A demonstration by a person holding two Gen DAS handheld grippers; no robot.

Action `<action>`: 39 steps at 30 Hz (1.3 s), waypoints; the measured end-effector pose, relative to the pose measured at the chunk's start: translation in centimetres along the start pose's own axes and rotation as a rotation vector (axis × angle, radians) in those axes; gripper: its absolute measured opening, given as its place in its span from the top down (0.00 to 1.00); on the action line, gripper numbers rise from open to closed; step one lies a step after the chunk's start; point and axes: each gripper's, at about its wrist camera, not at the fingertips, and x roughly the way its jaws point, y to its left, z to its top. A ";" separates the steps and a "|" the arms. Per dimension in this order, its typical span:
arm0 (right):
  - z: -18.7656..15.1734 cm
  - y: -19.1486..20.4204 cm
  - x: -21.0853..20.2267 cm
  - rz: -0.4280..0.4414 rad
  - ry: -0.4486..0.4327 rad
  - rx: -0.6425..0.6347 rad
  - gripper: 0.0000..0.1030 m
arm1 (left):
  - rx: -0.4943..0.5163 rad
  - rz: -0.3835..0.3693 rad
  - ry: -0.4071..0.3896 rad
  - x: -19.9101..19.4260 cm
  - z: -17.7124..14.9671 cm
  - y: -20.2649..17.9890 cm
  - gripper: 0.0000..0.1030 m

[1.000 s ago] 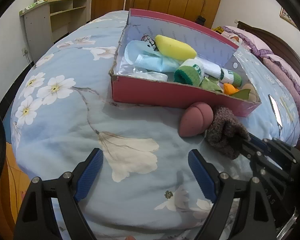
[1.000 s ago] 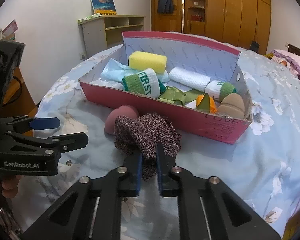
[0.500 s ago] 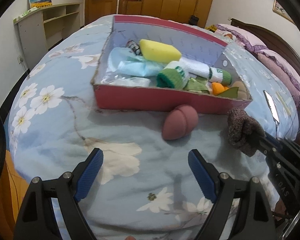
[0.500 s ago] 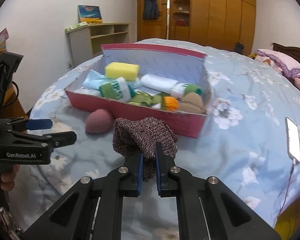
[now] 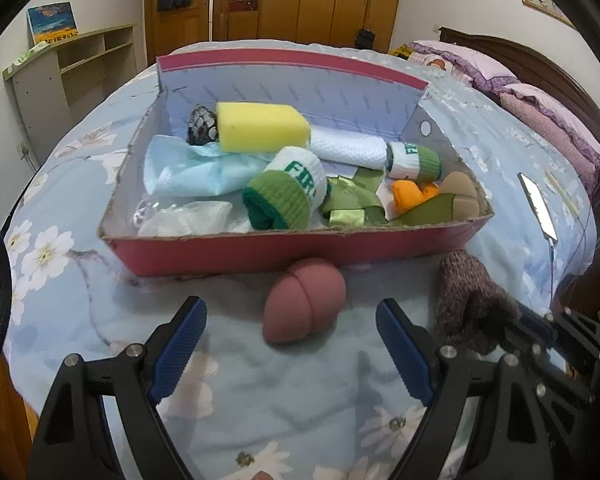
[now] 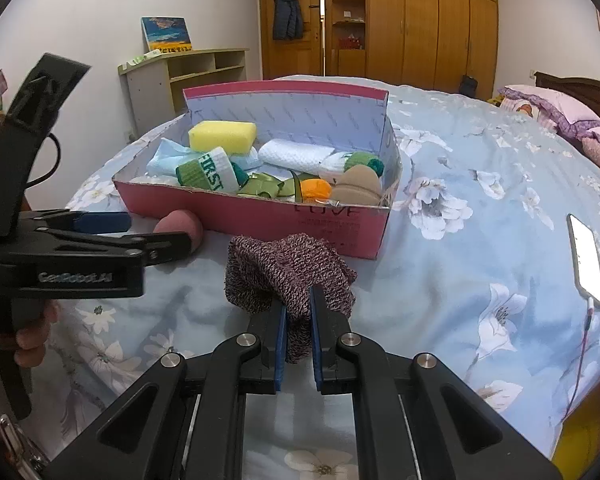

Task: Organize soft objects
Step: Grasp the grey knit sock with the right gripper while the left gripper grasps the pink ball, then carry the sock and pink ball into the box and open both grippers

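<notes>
A red cardboard box sits on the flowered bed, filled with a yellow sponge, rolled green-white socks, a white cloth and other soft items. A dusty-pink sponge lies on the bedspread just before the box's front wall. My left gripper is open, its blue pads either side of that sponge's near end. My right gripper is shut on a brown-purple knitted sock, held above the bed in front of the box.
A lit phone on a charging cable lies on the bed to the right. Pink pillows and a dark headboard are at far right. A shelf unit and wooden wardrobes stand behind. A hand grips the left gripper's handle.
The left gripper has moved right, toward the pink sponge, which now lies between its open pads. The right gripper has lifted the knitted sock off the bed and drawn it back right.
</notes>
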 end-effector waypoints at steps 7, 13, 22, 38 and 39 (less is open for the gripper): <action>-0.4 -0.4 0.5 0.030 0.000 0.018 0.89 | 0.002 0.015 0.023 2.0 0.5 -0.5 0.14; -0.6 -0.7 0.7 0.052 0.000 0.035 0.89 | -0.009 0.022 0.057 3.3 0.6 -0.7 0.27; -0.8 -1.0 1.0 0.071 -0.002 0.049 0.89 | 0.015 0.027 0.033 3.4 0.5 -1.2 0.48; -0.6 -0.6 -0.1 0.059 -0.029 0.039 0.89 | -0.015 -0.021 0.023 0.8 -0.8 -0.1 0.57; -0.5 -0.5 -0.2 0.059 -0.031 0.039 0.89 | -0.017 -0.023 0.021 0.5 -0.9 0.0 0.57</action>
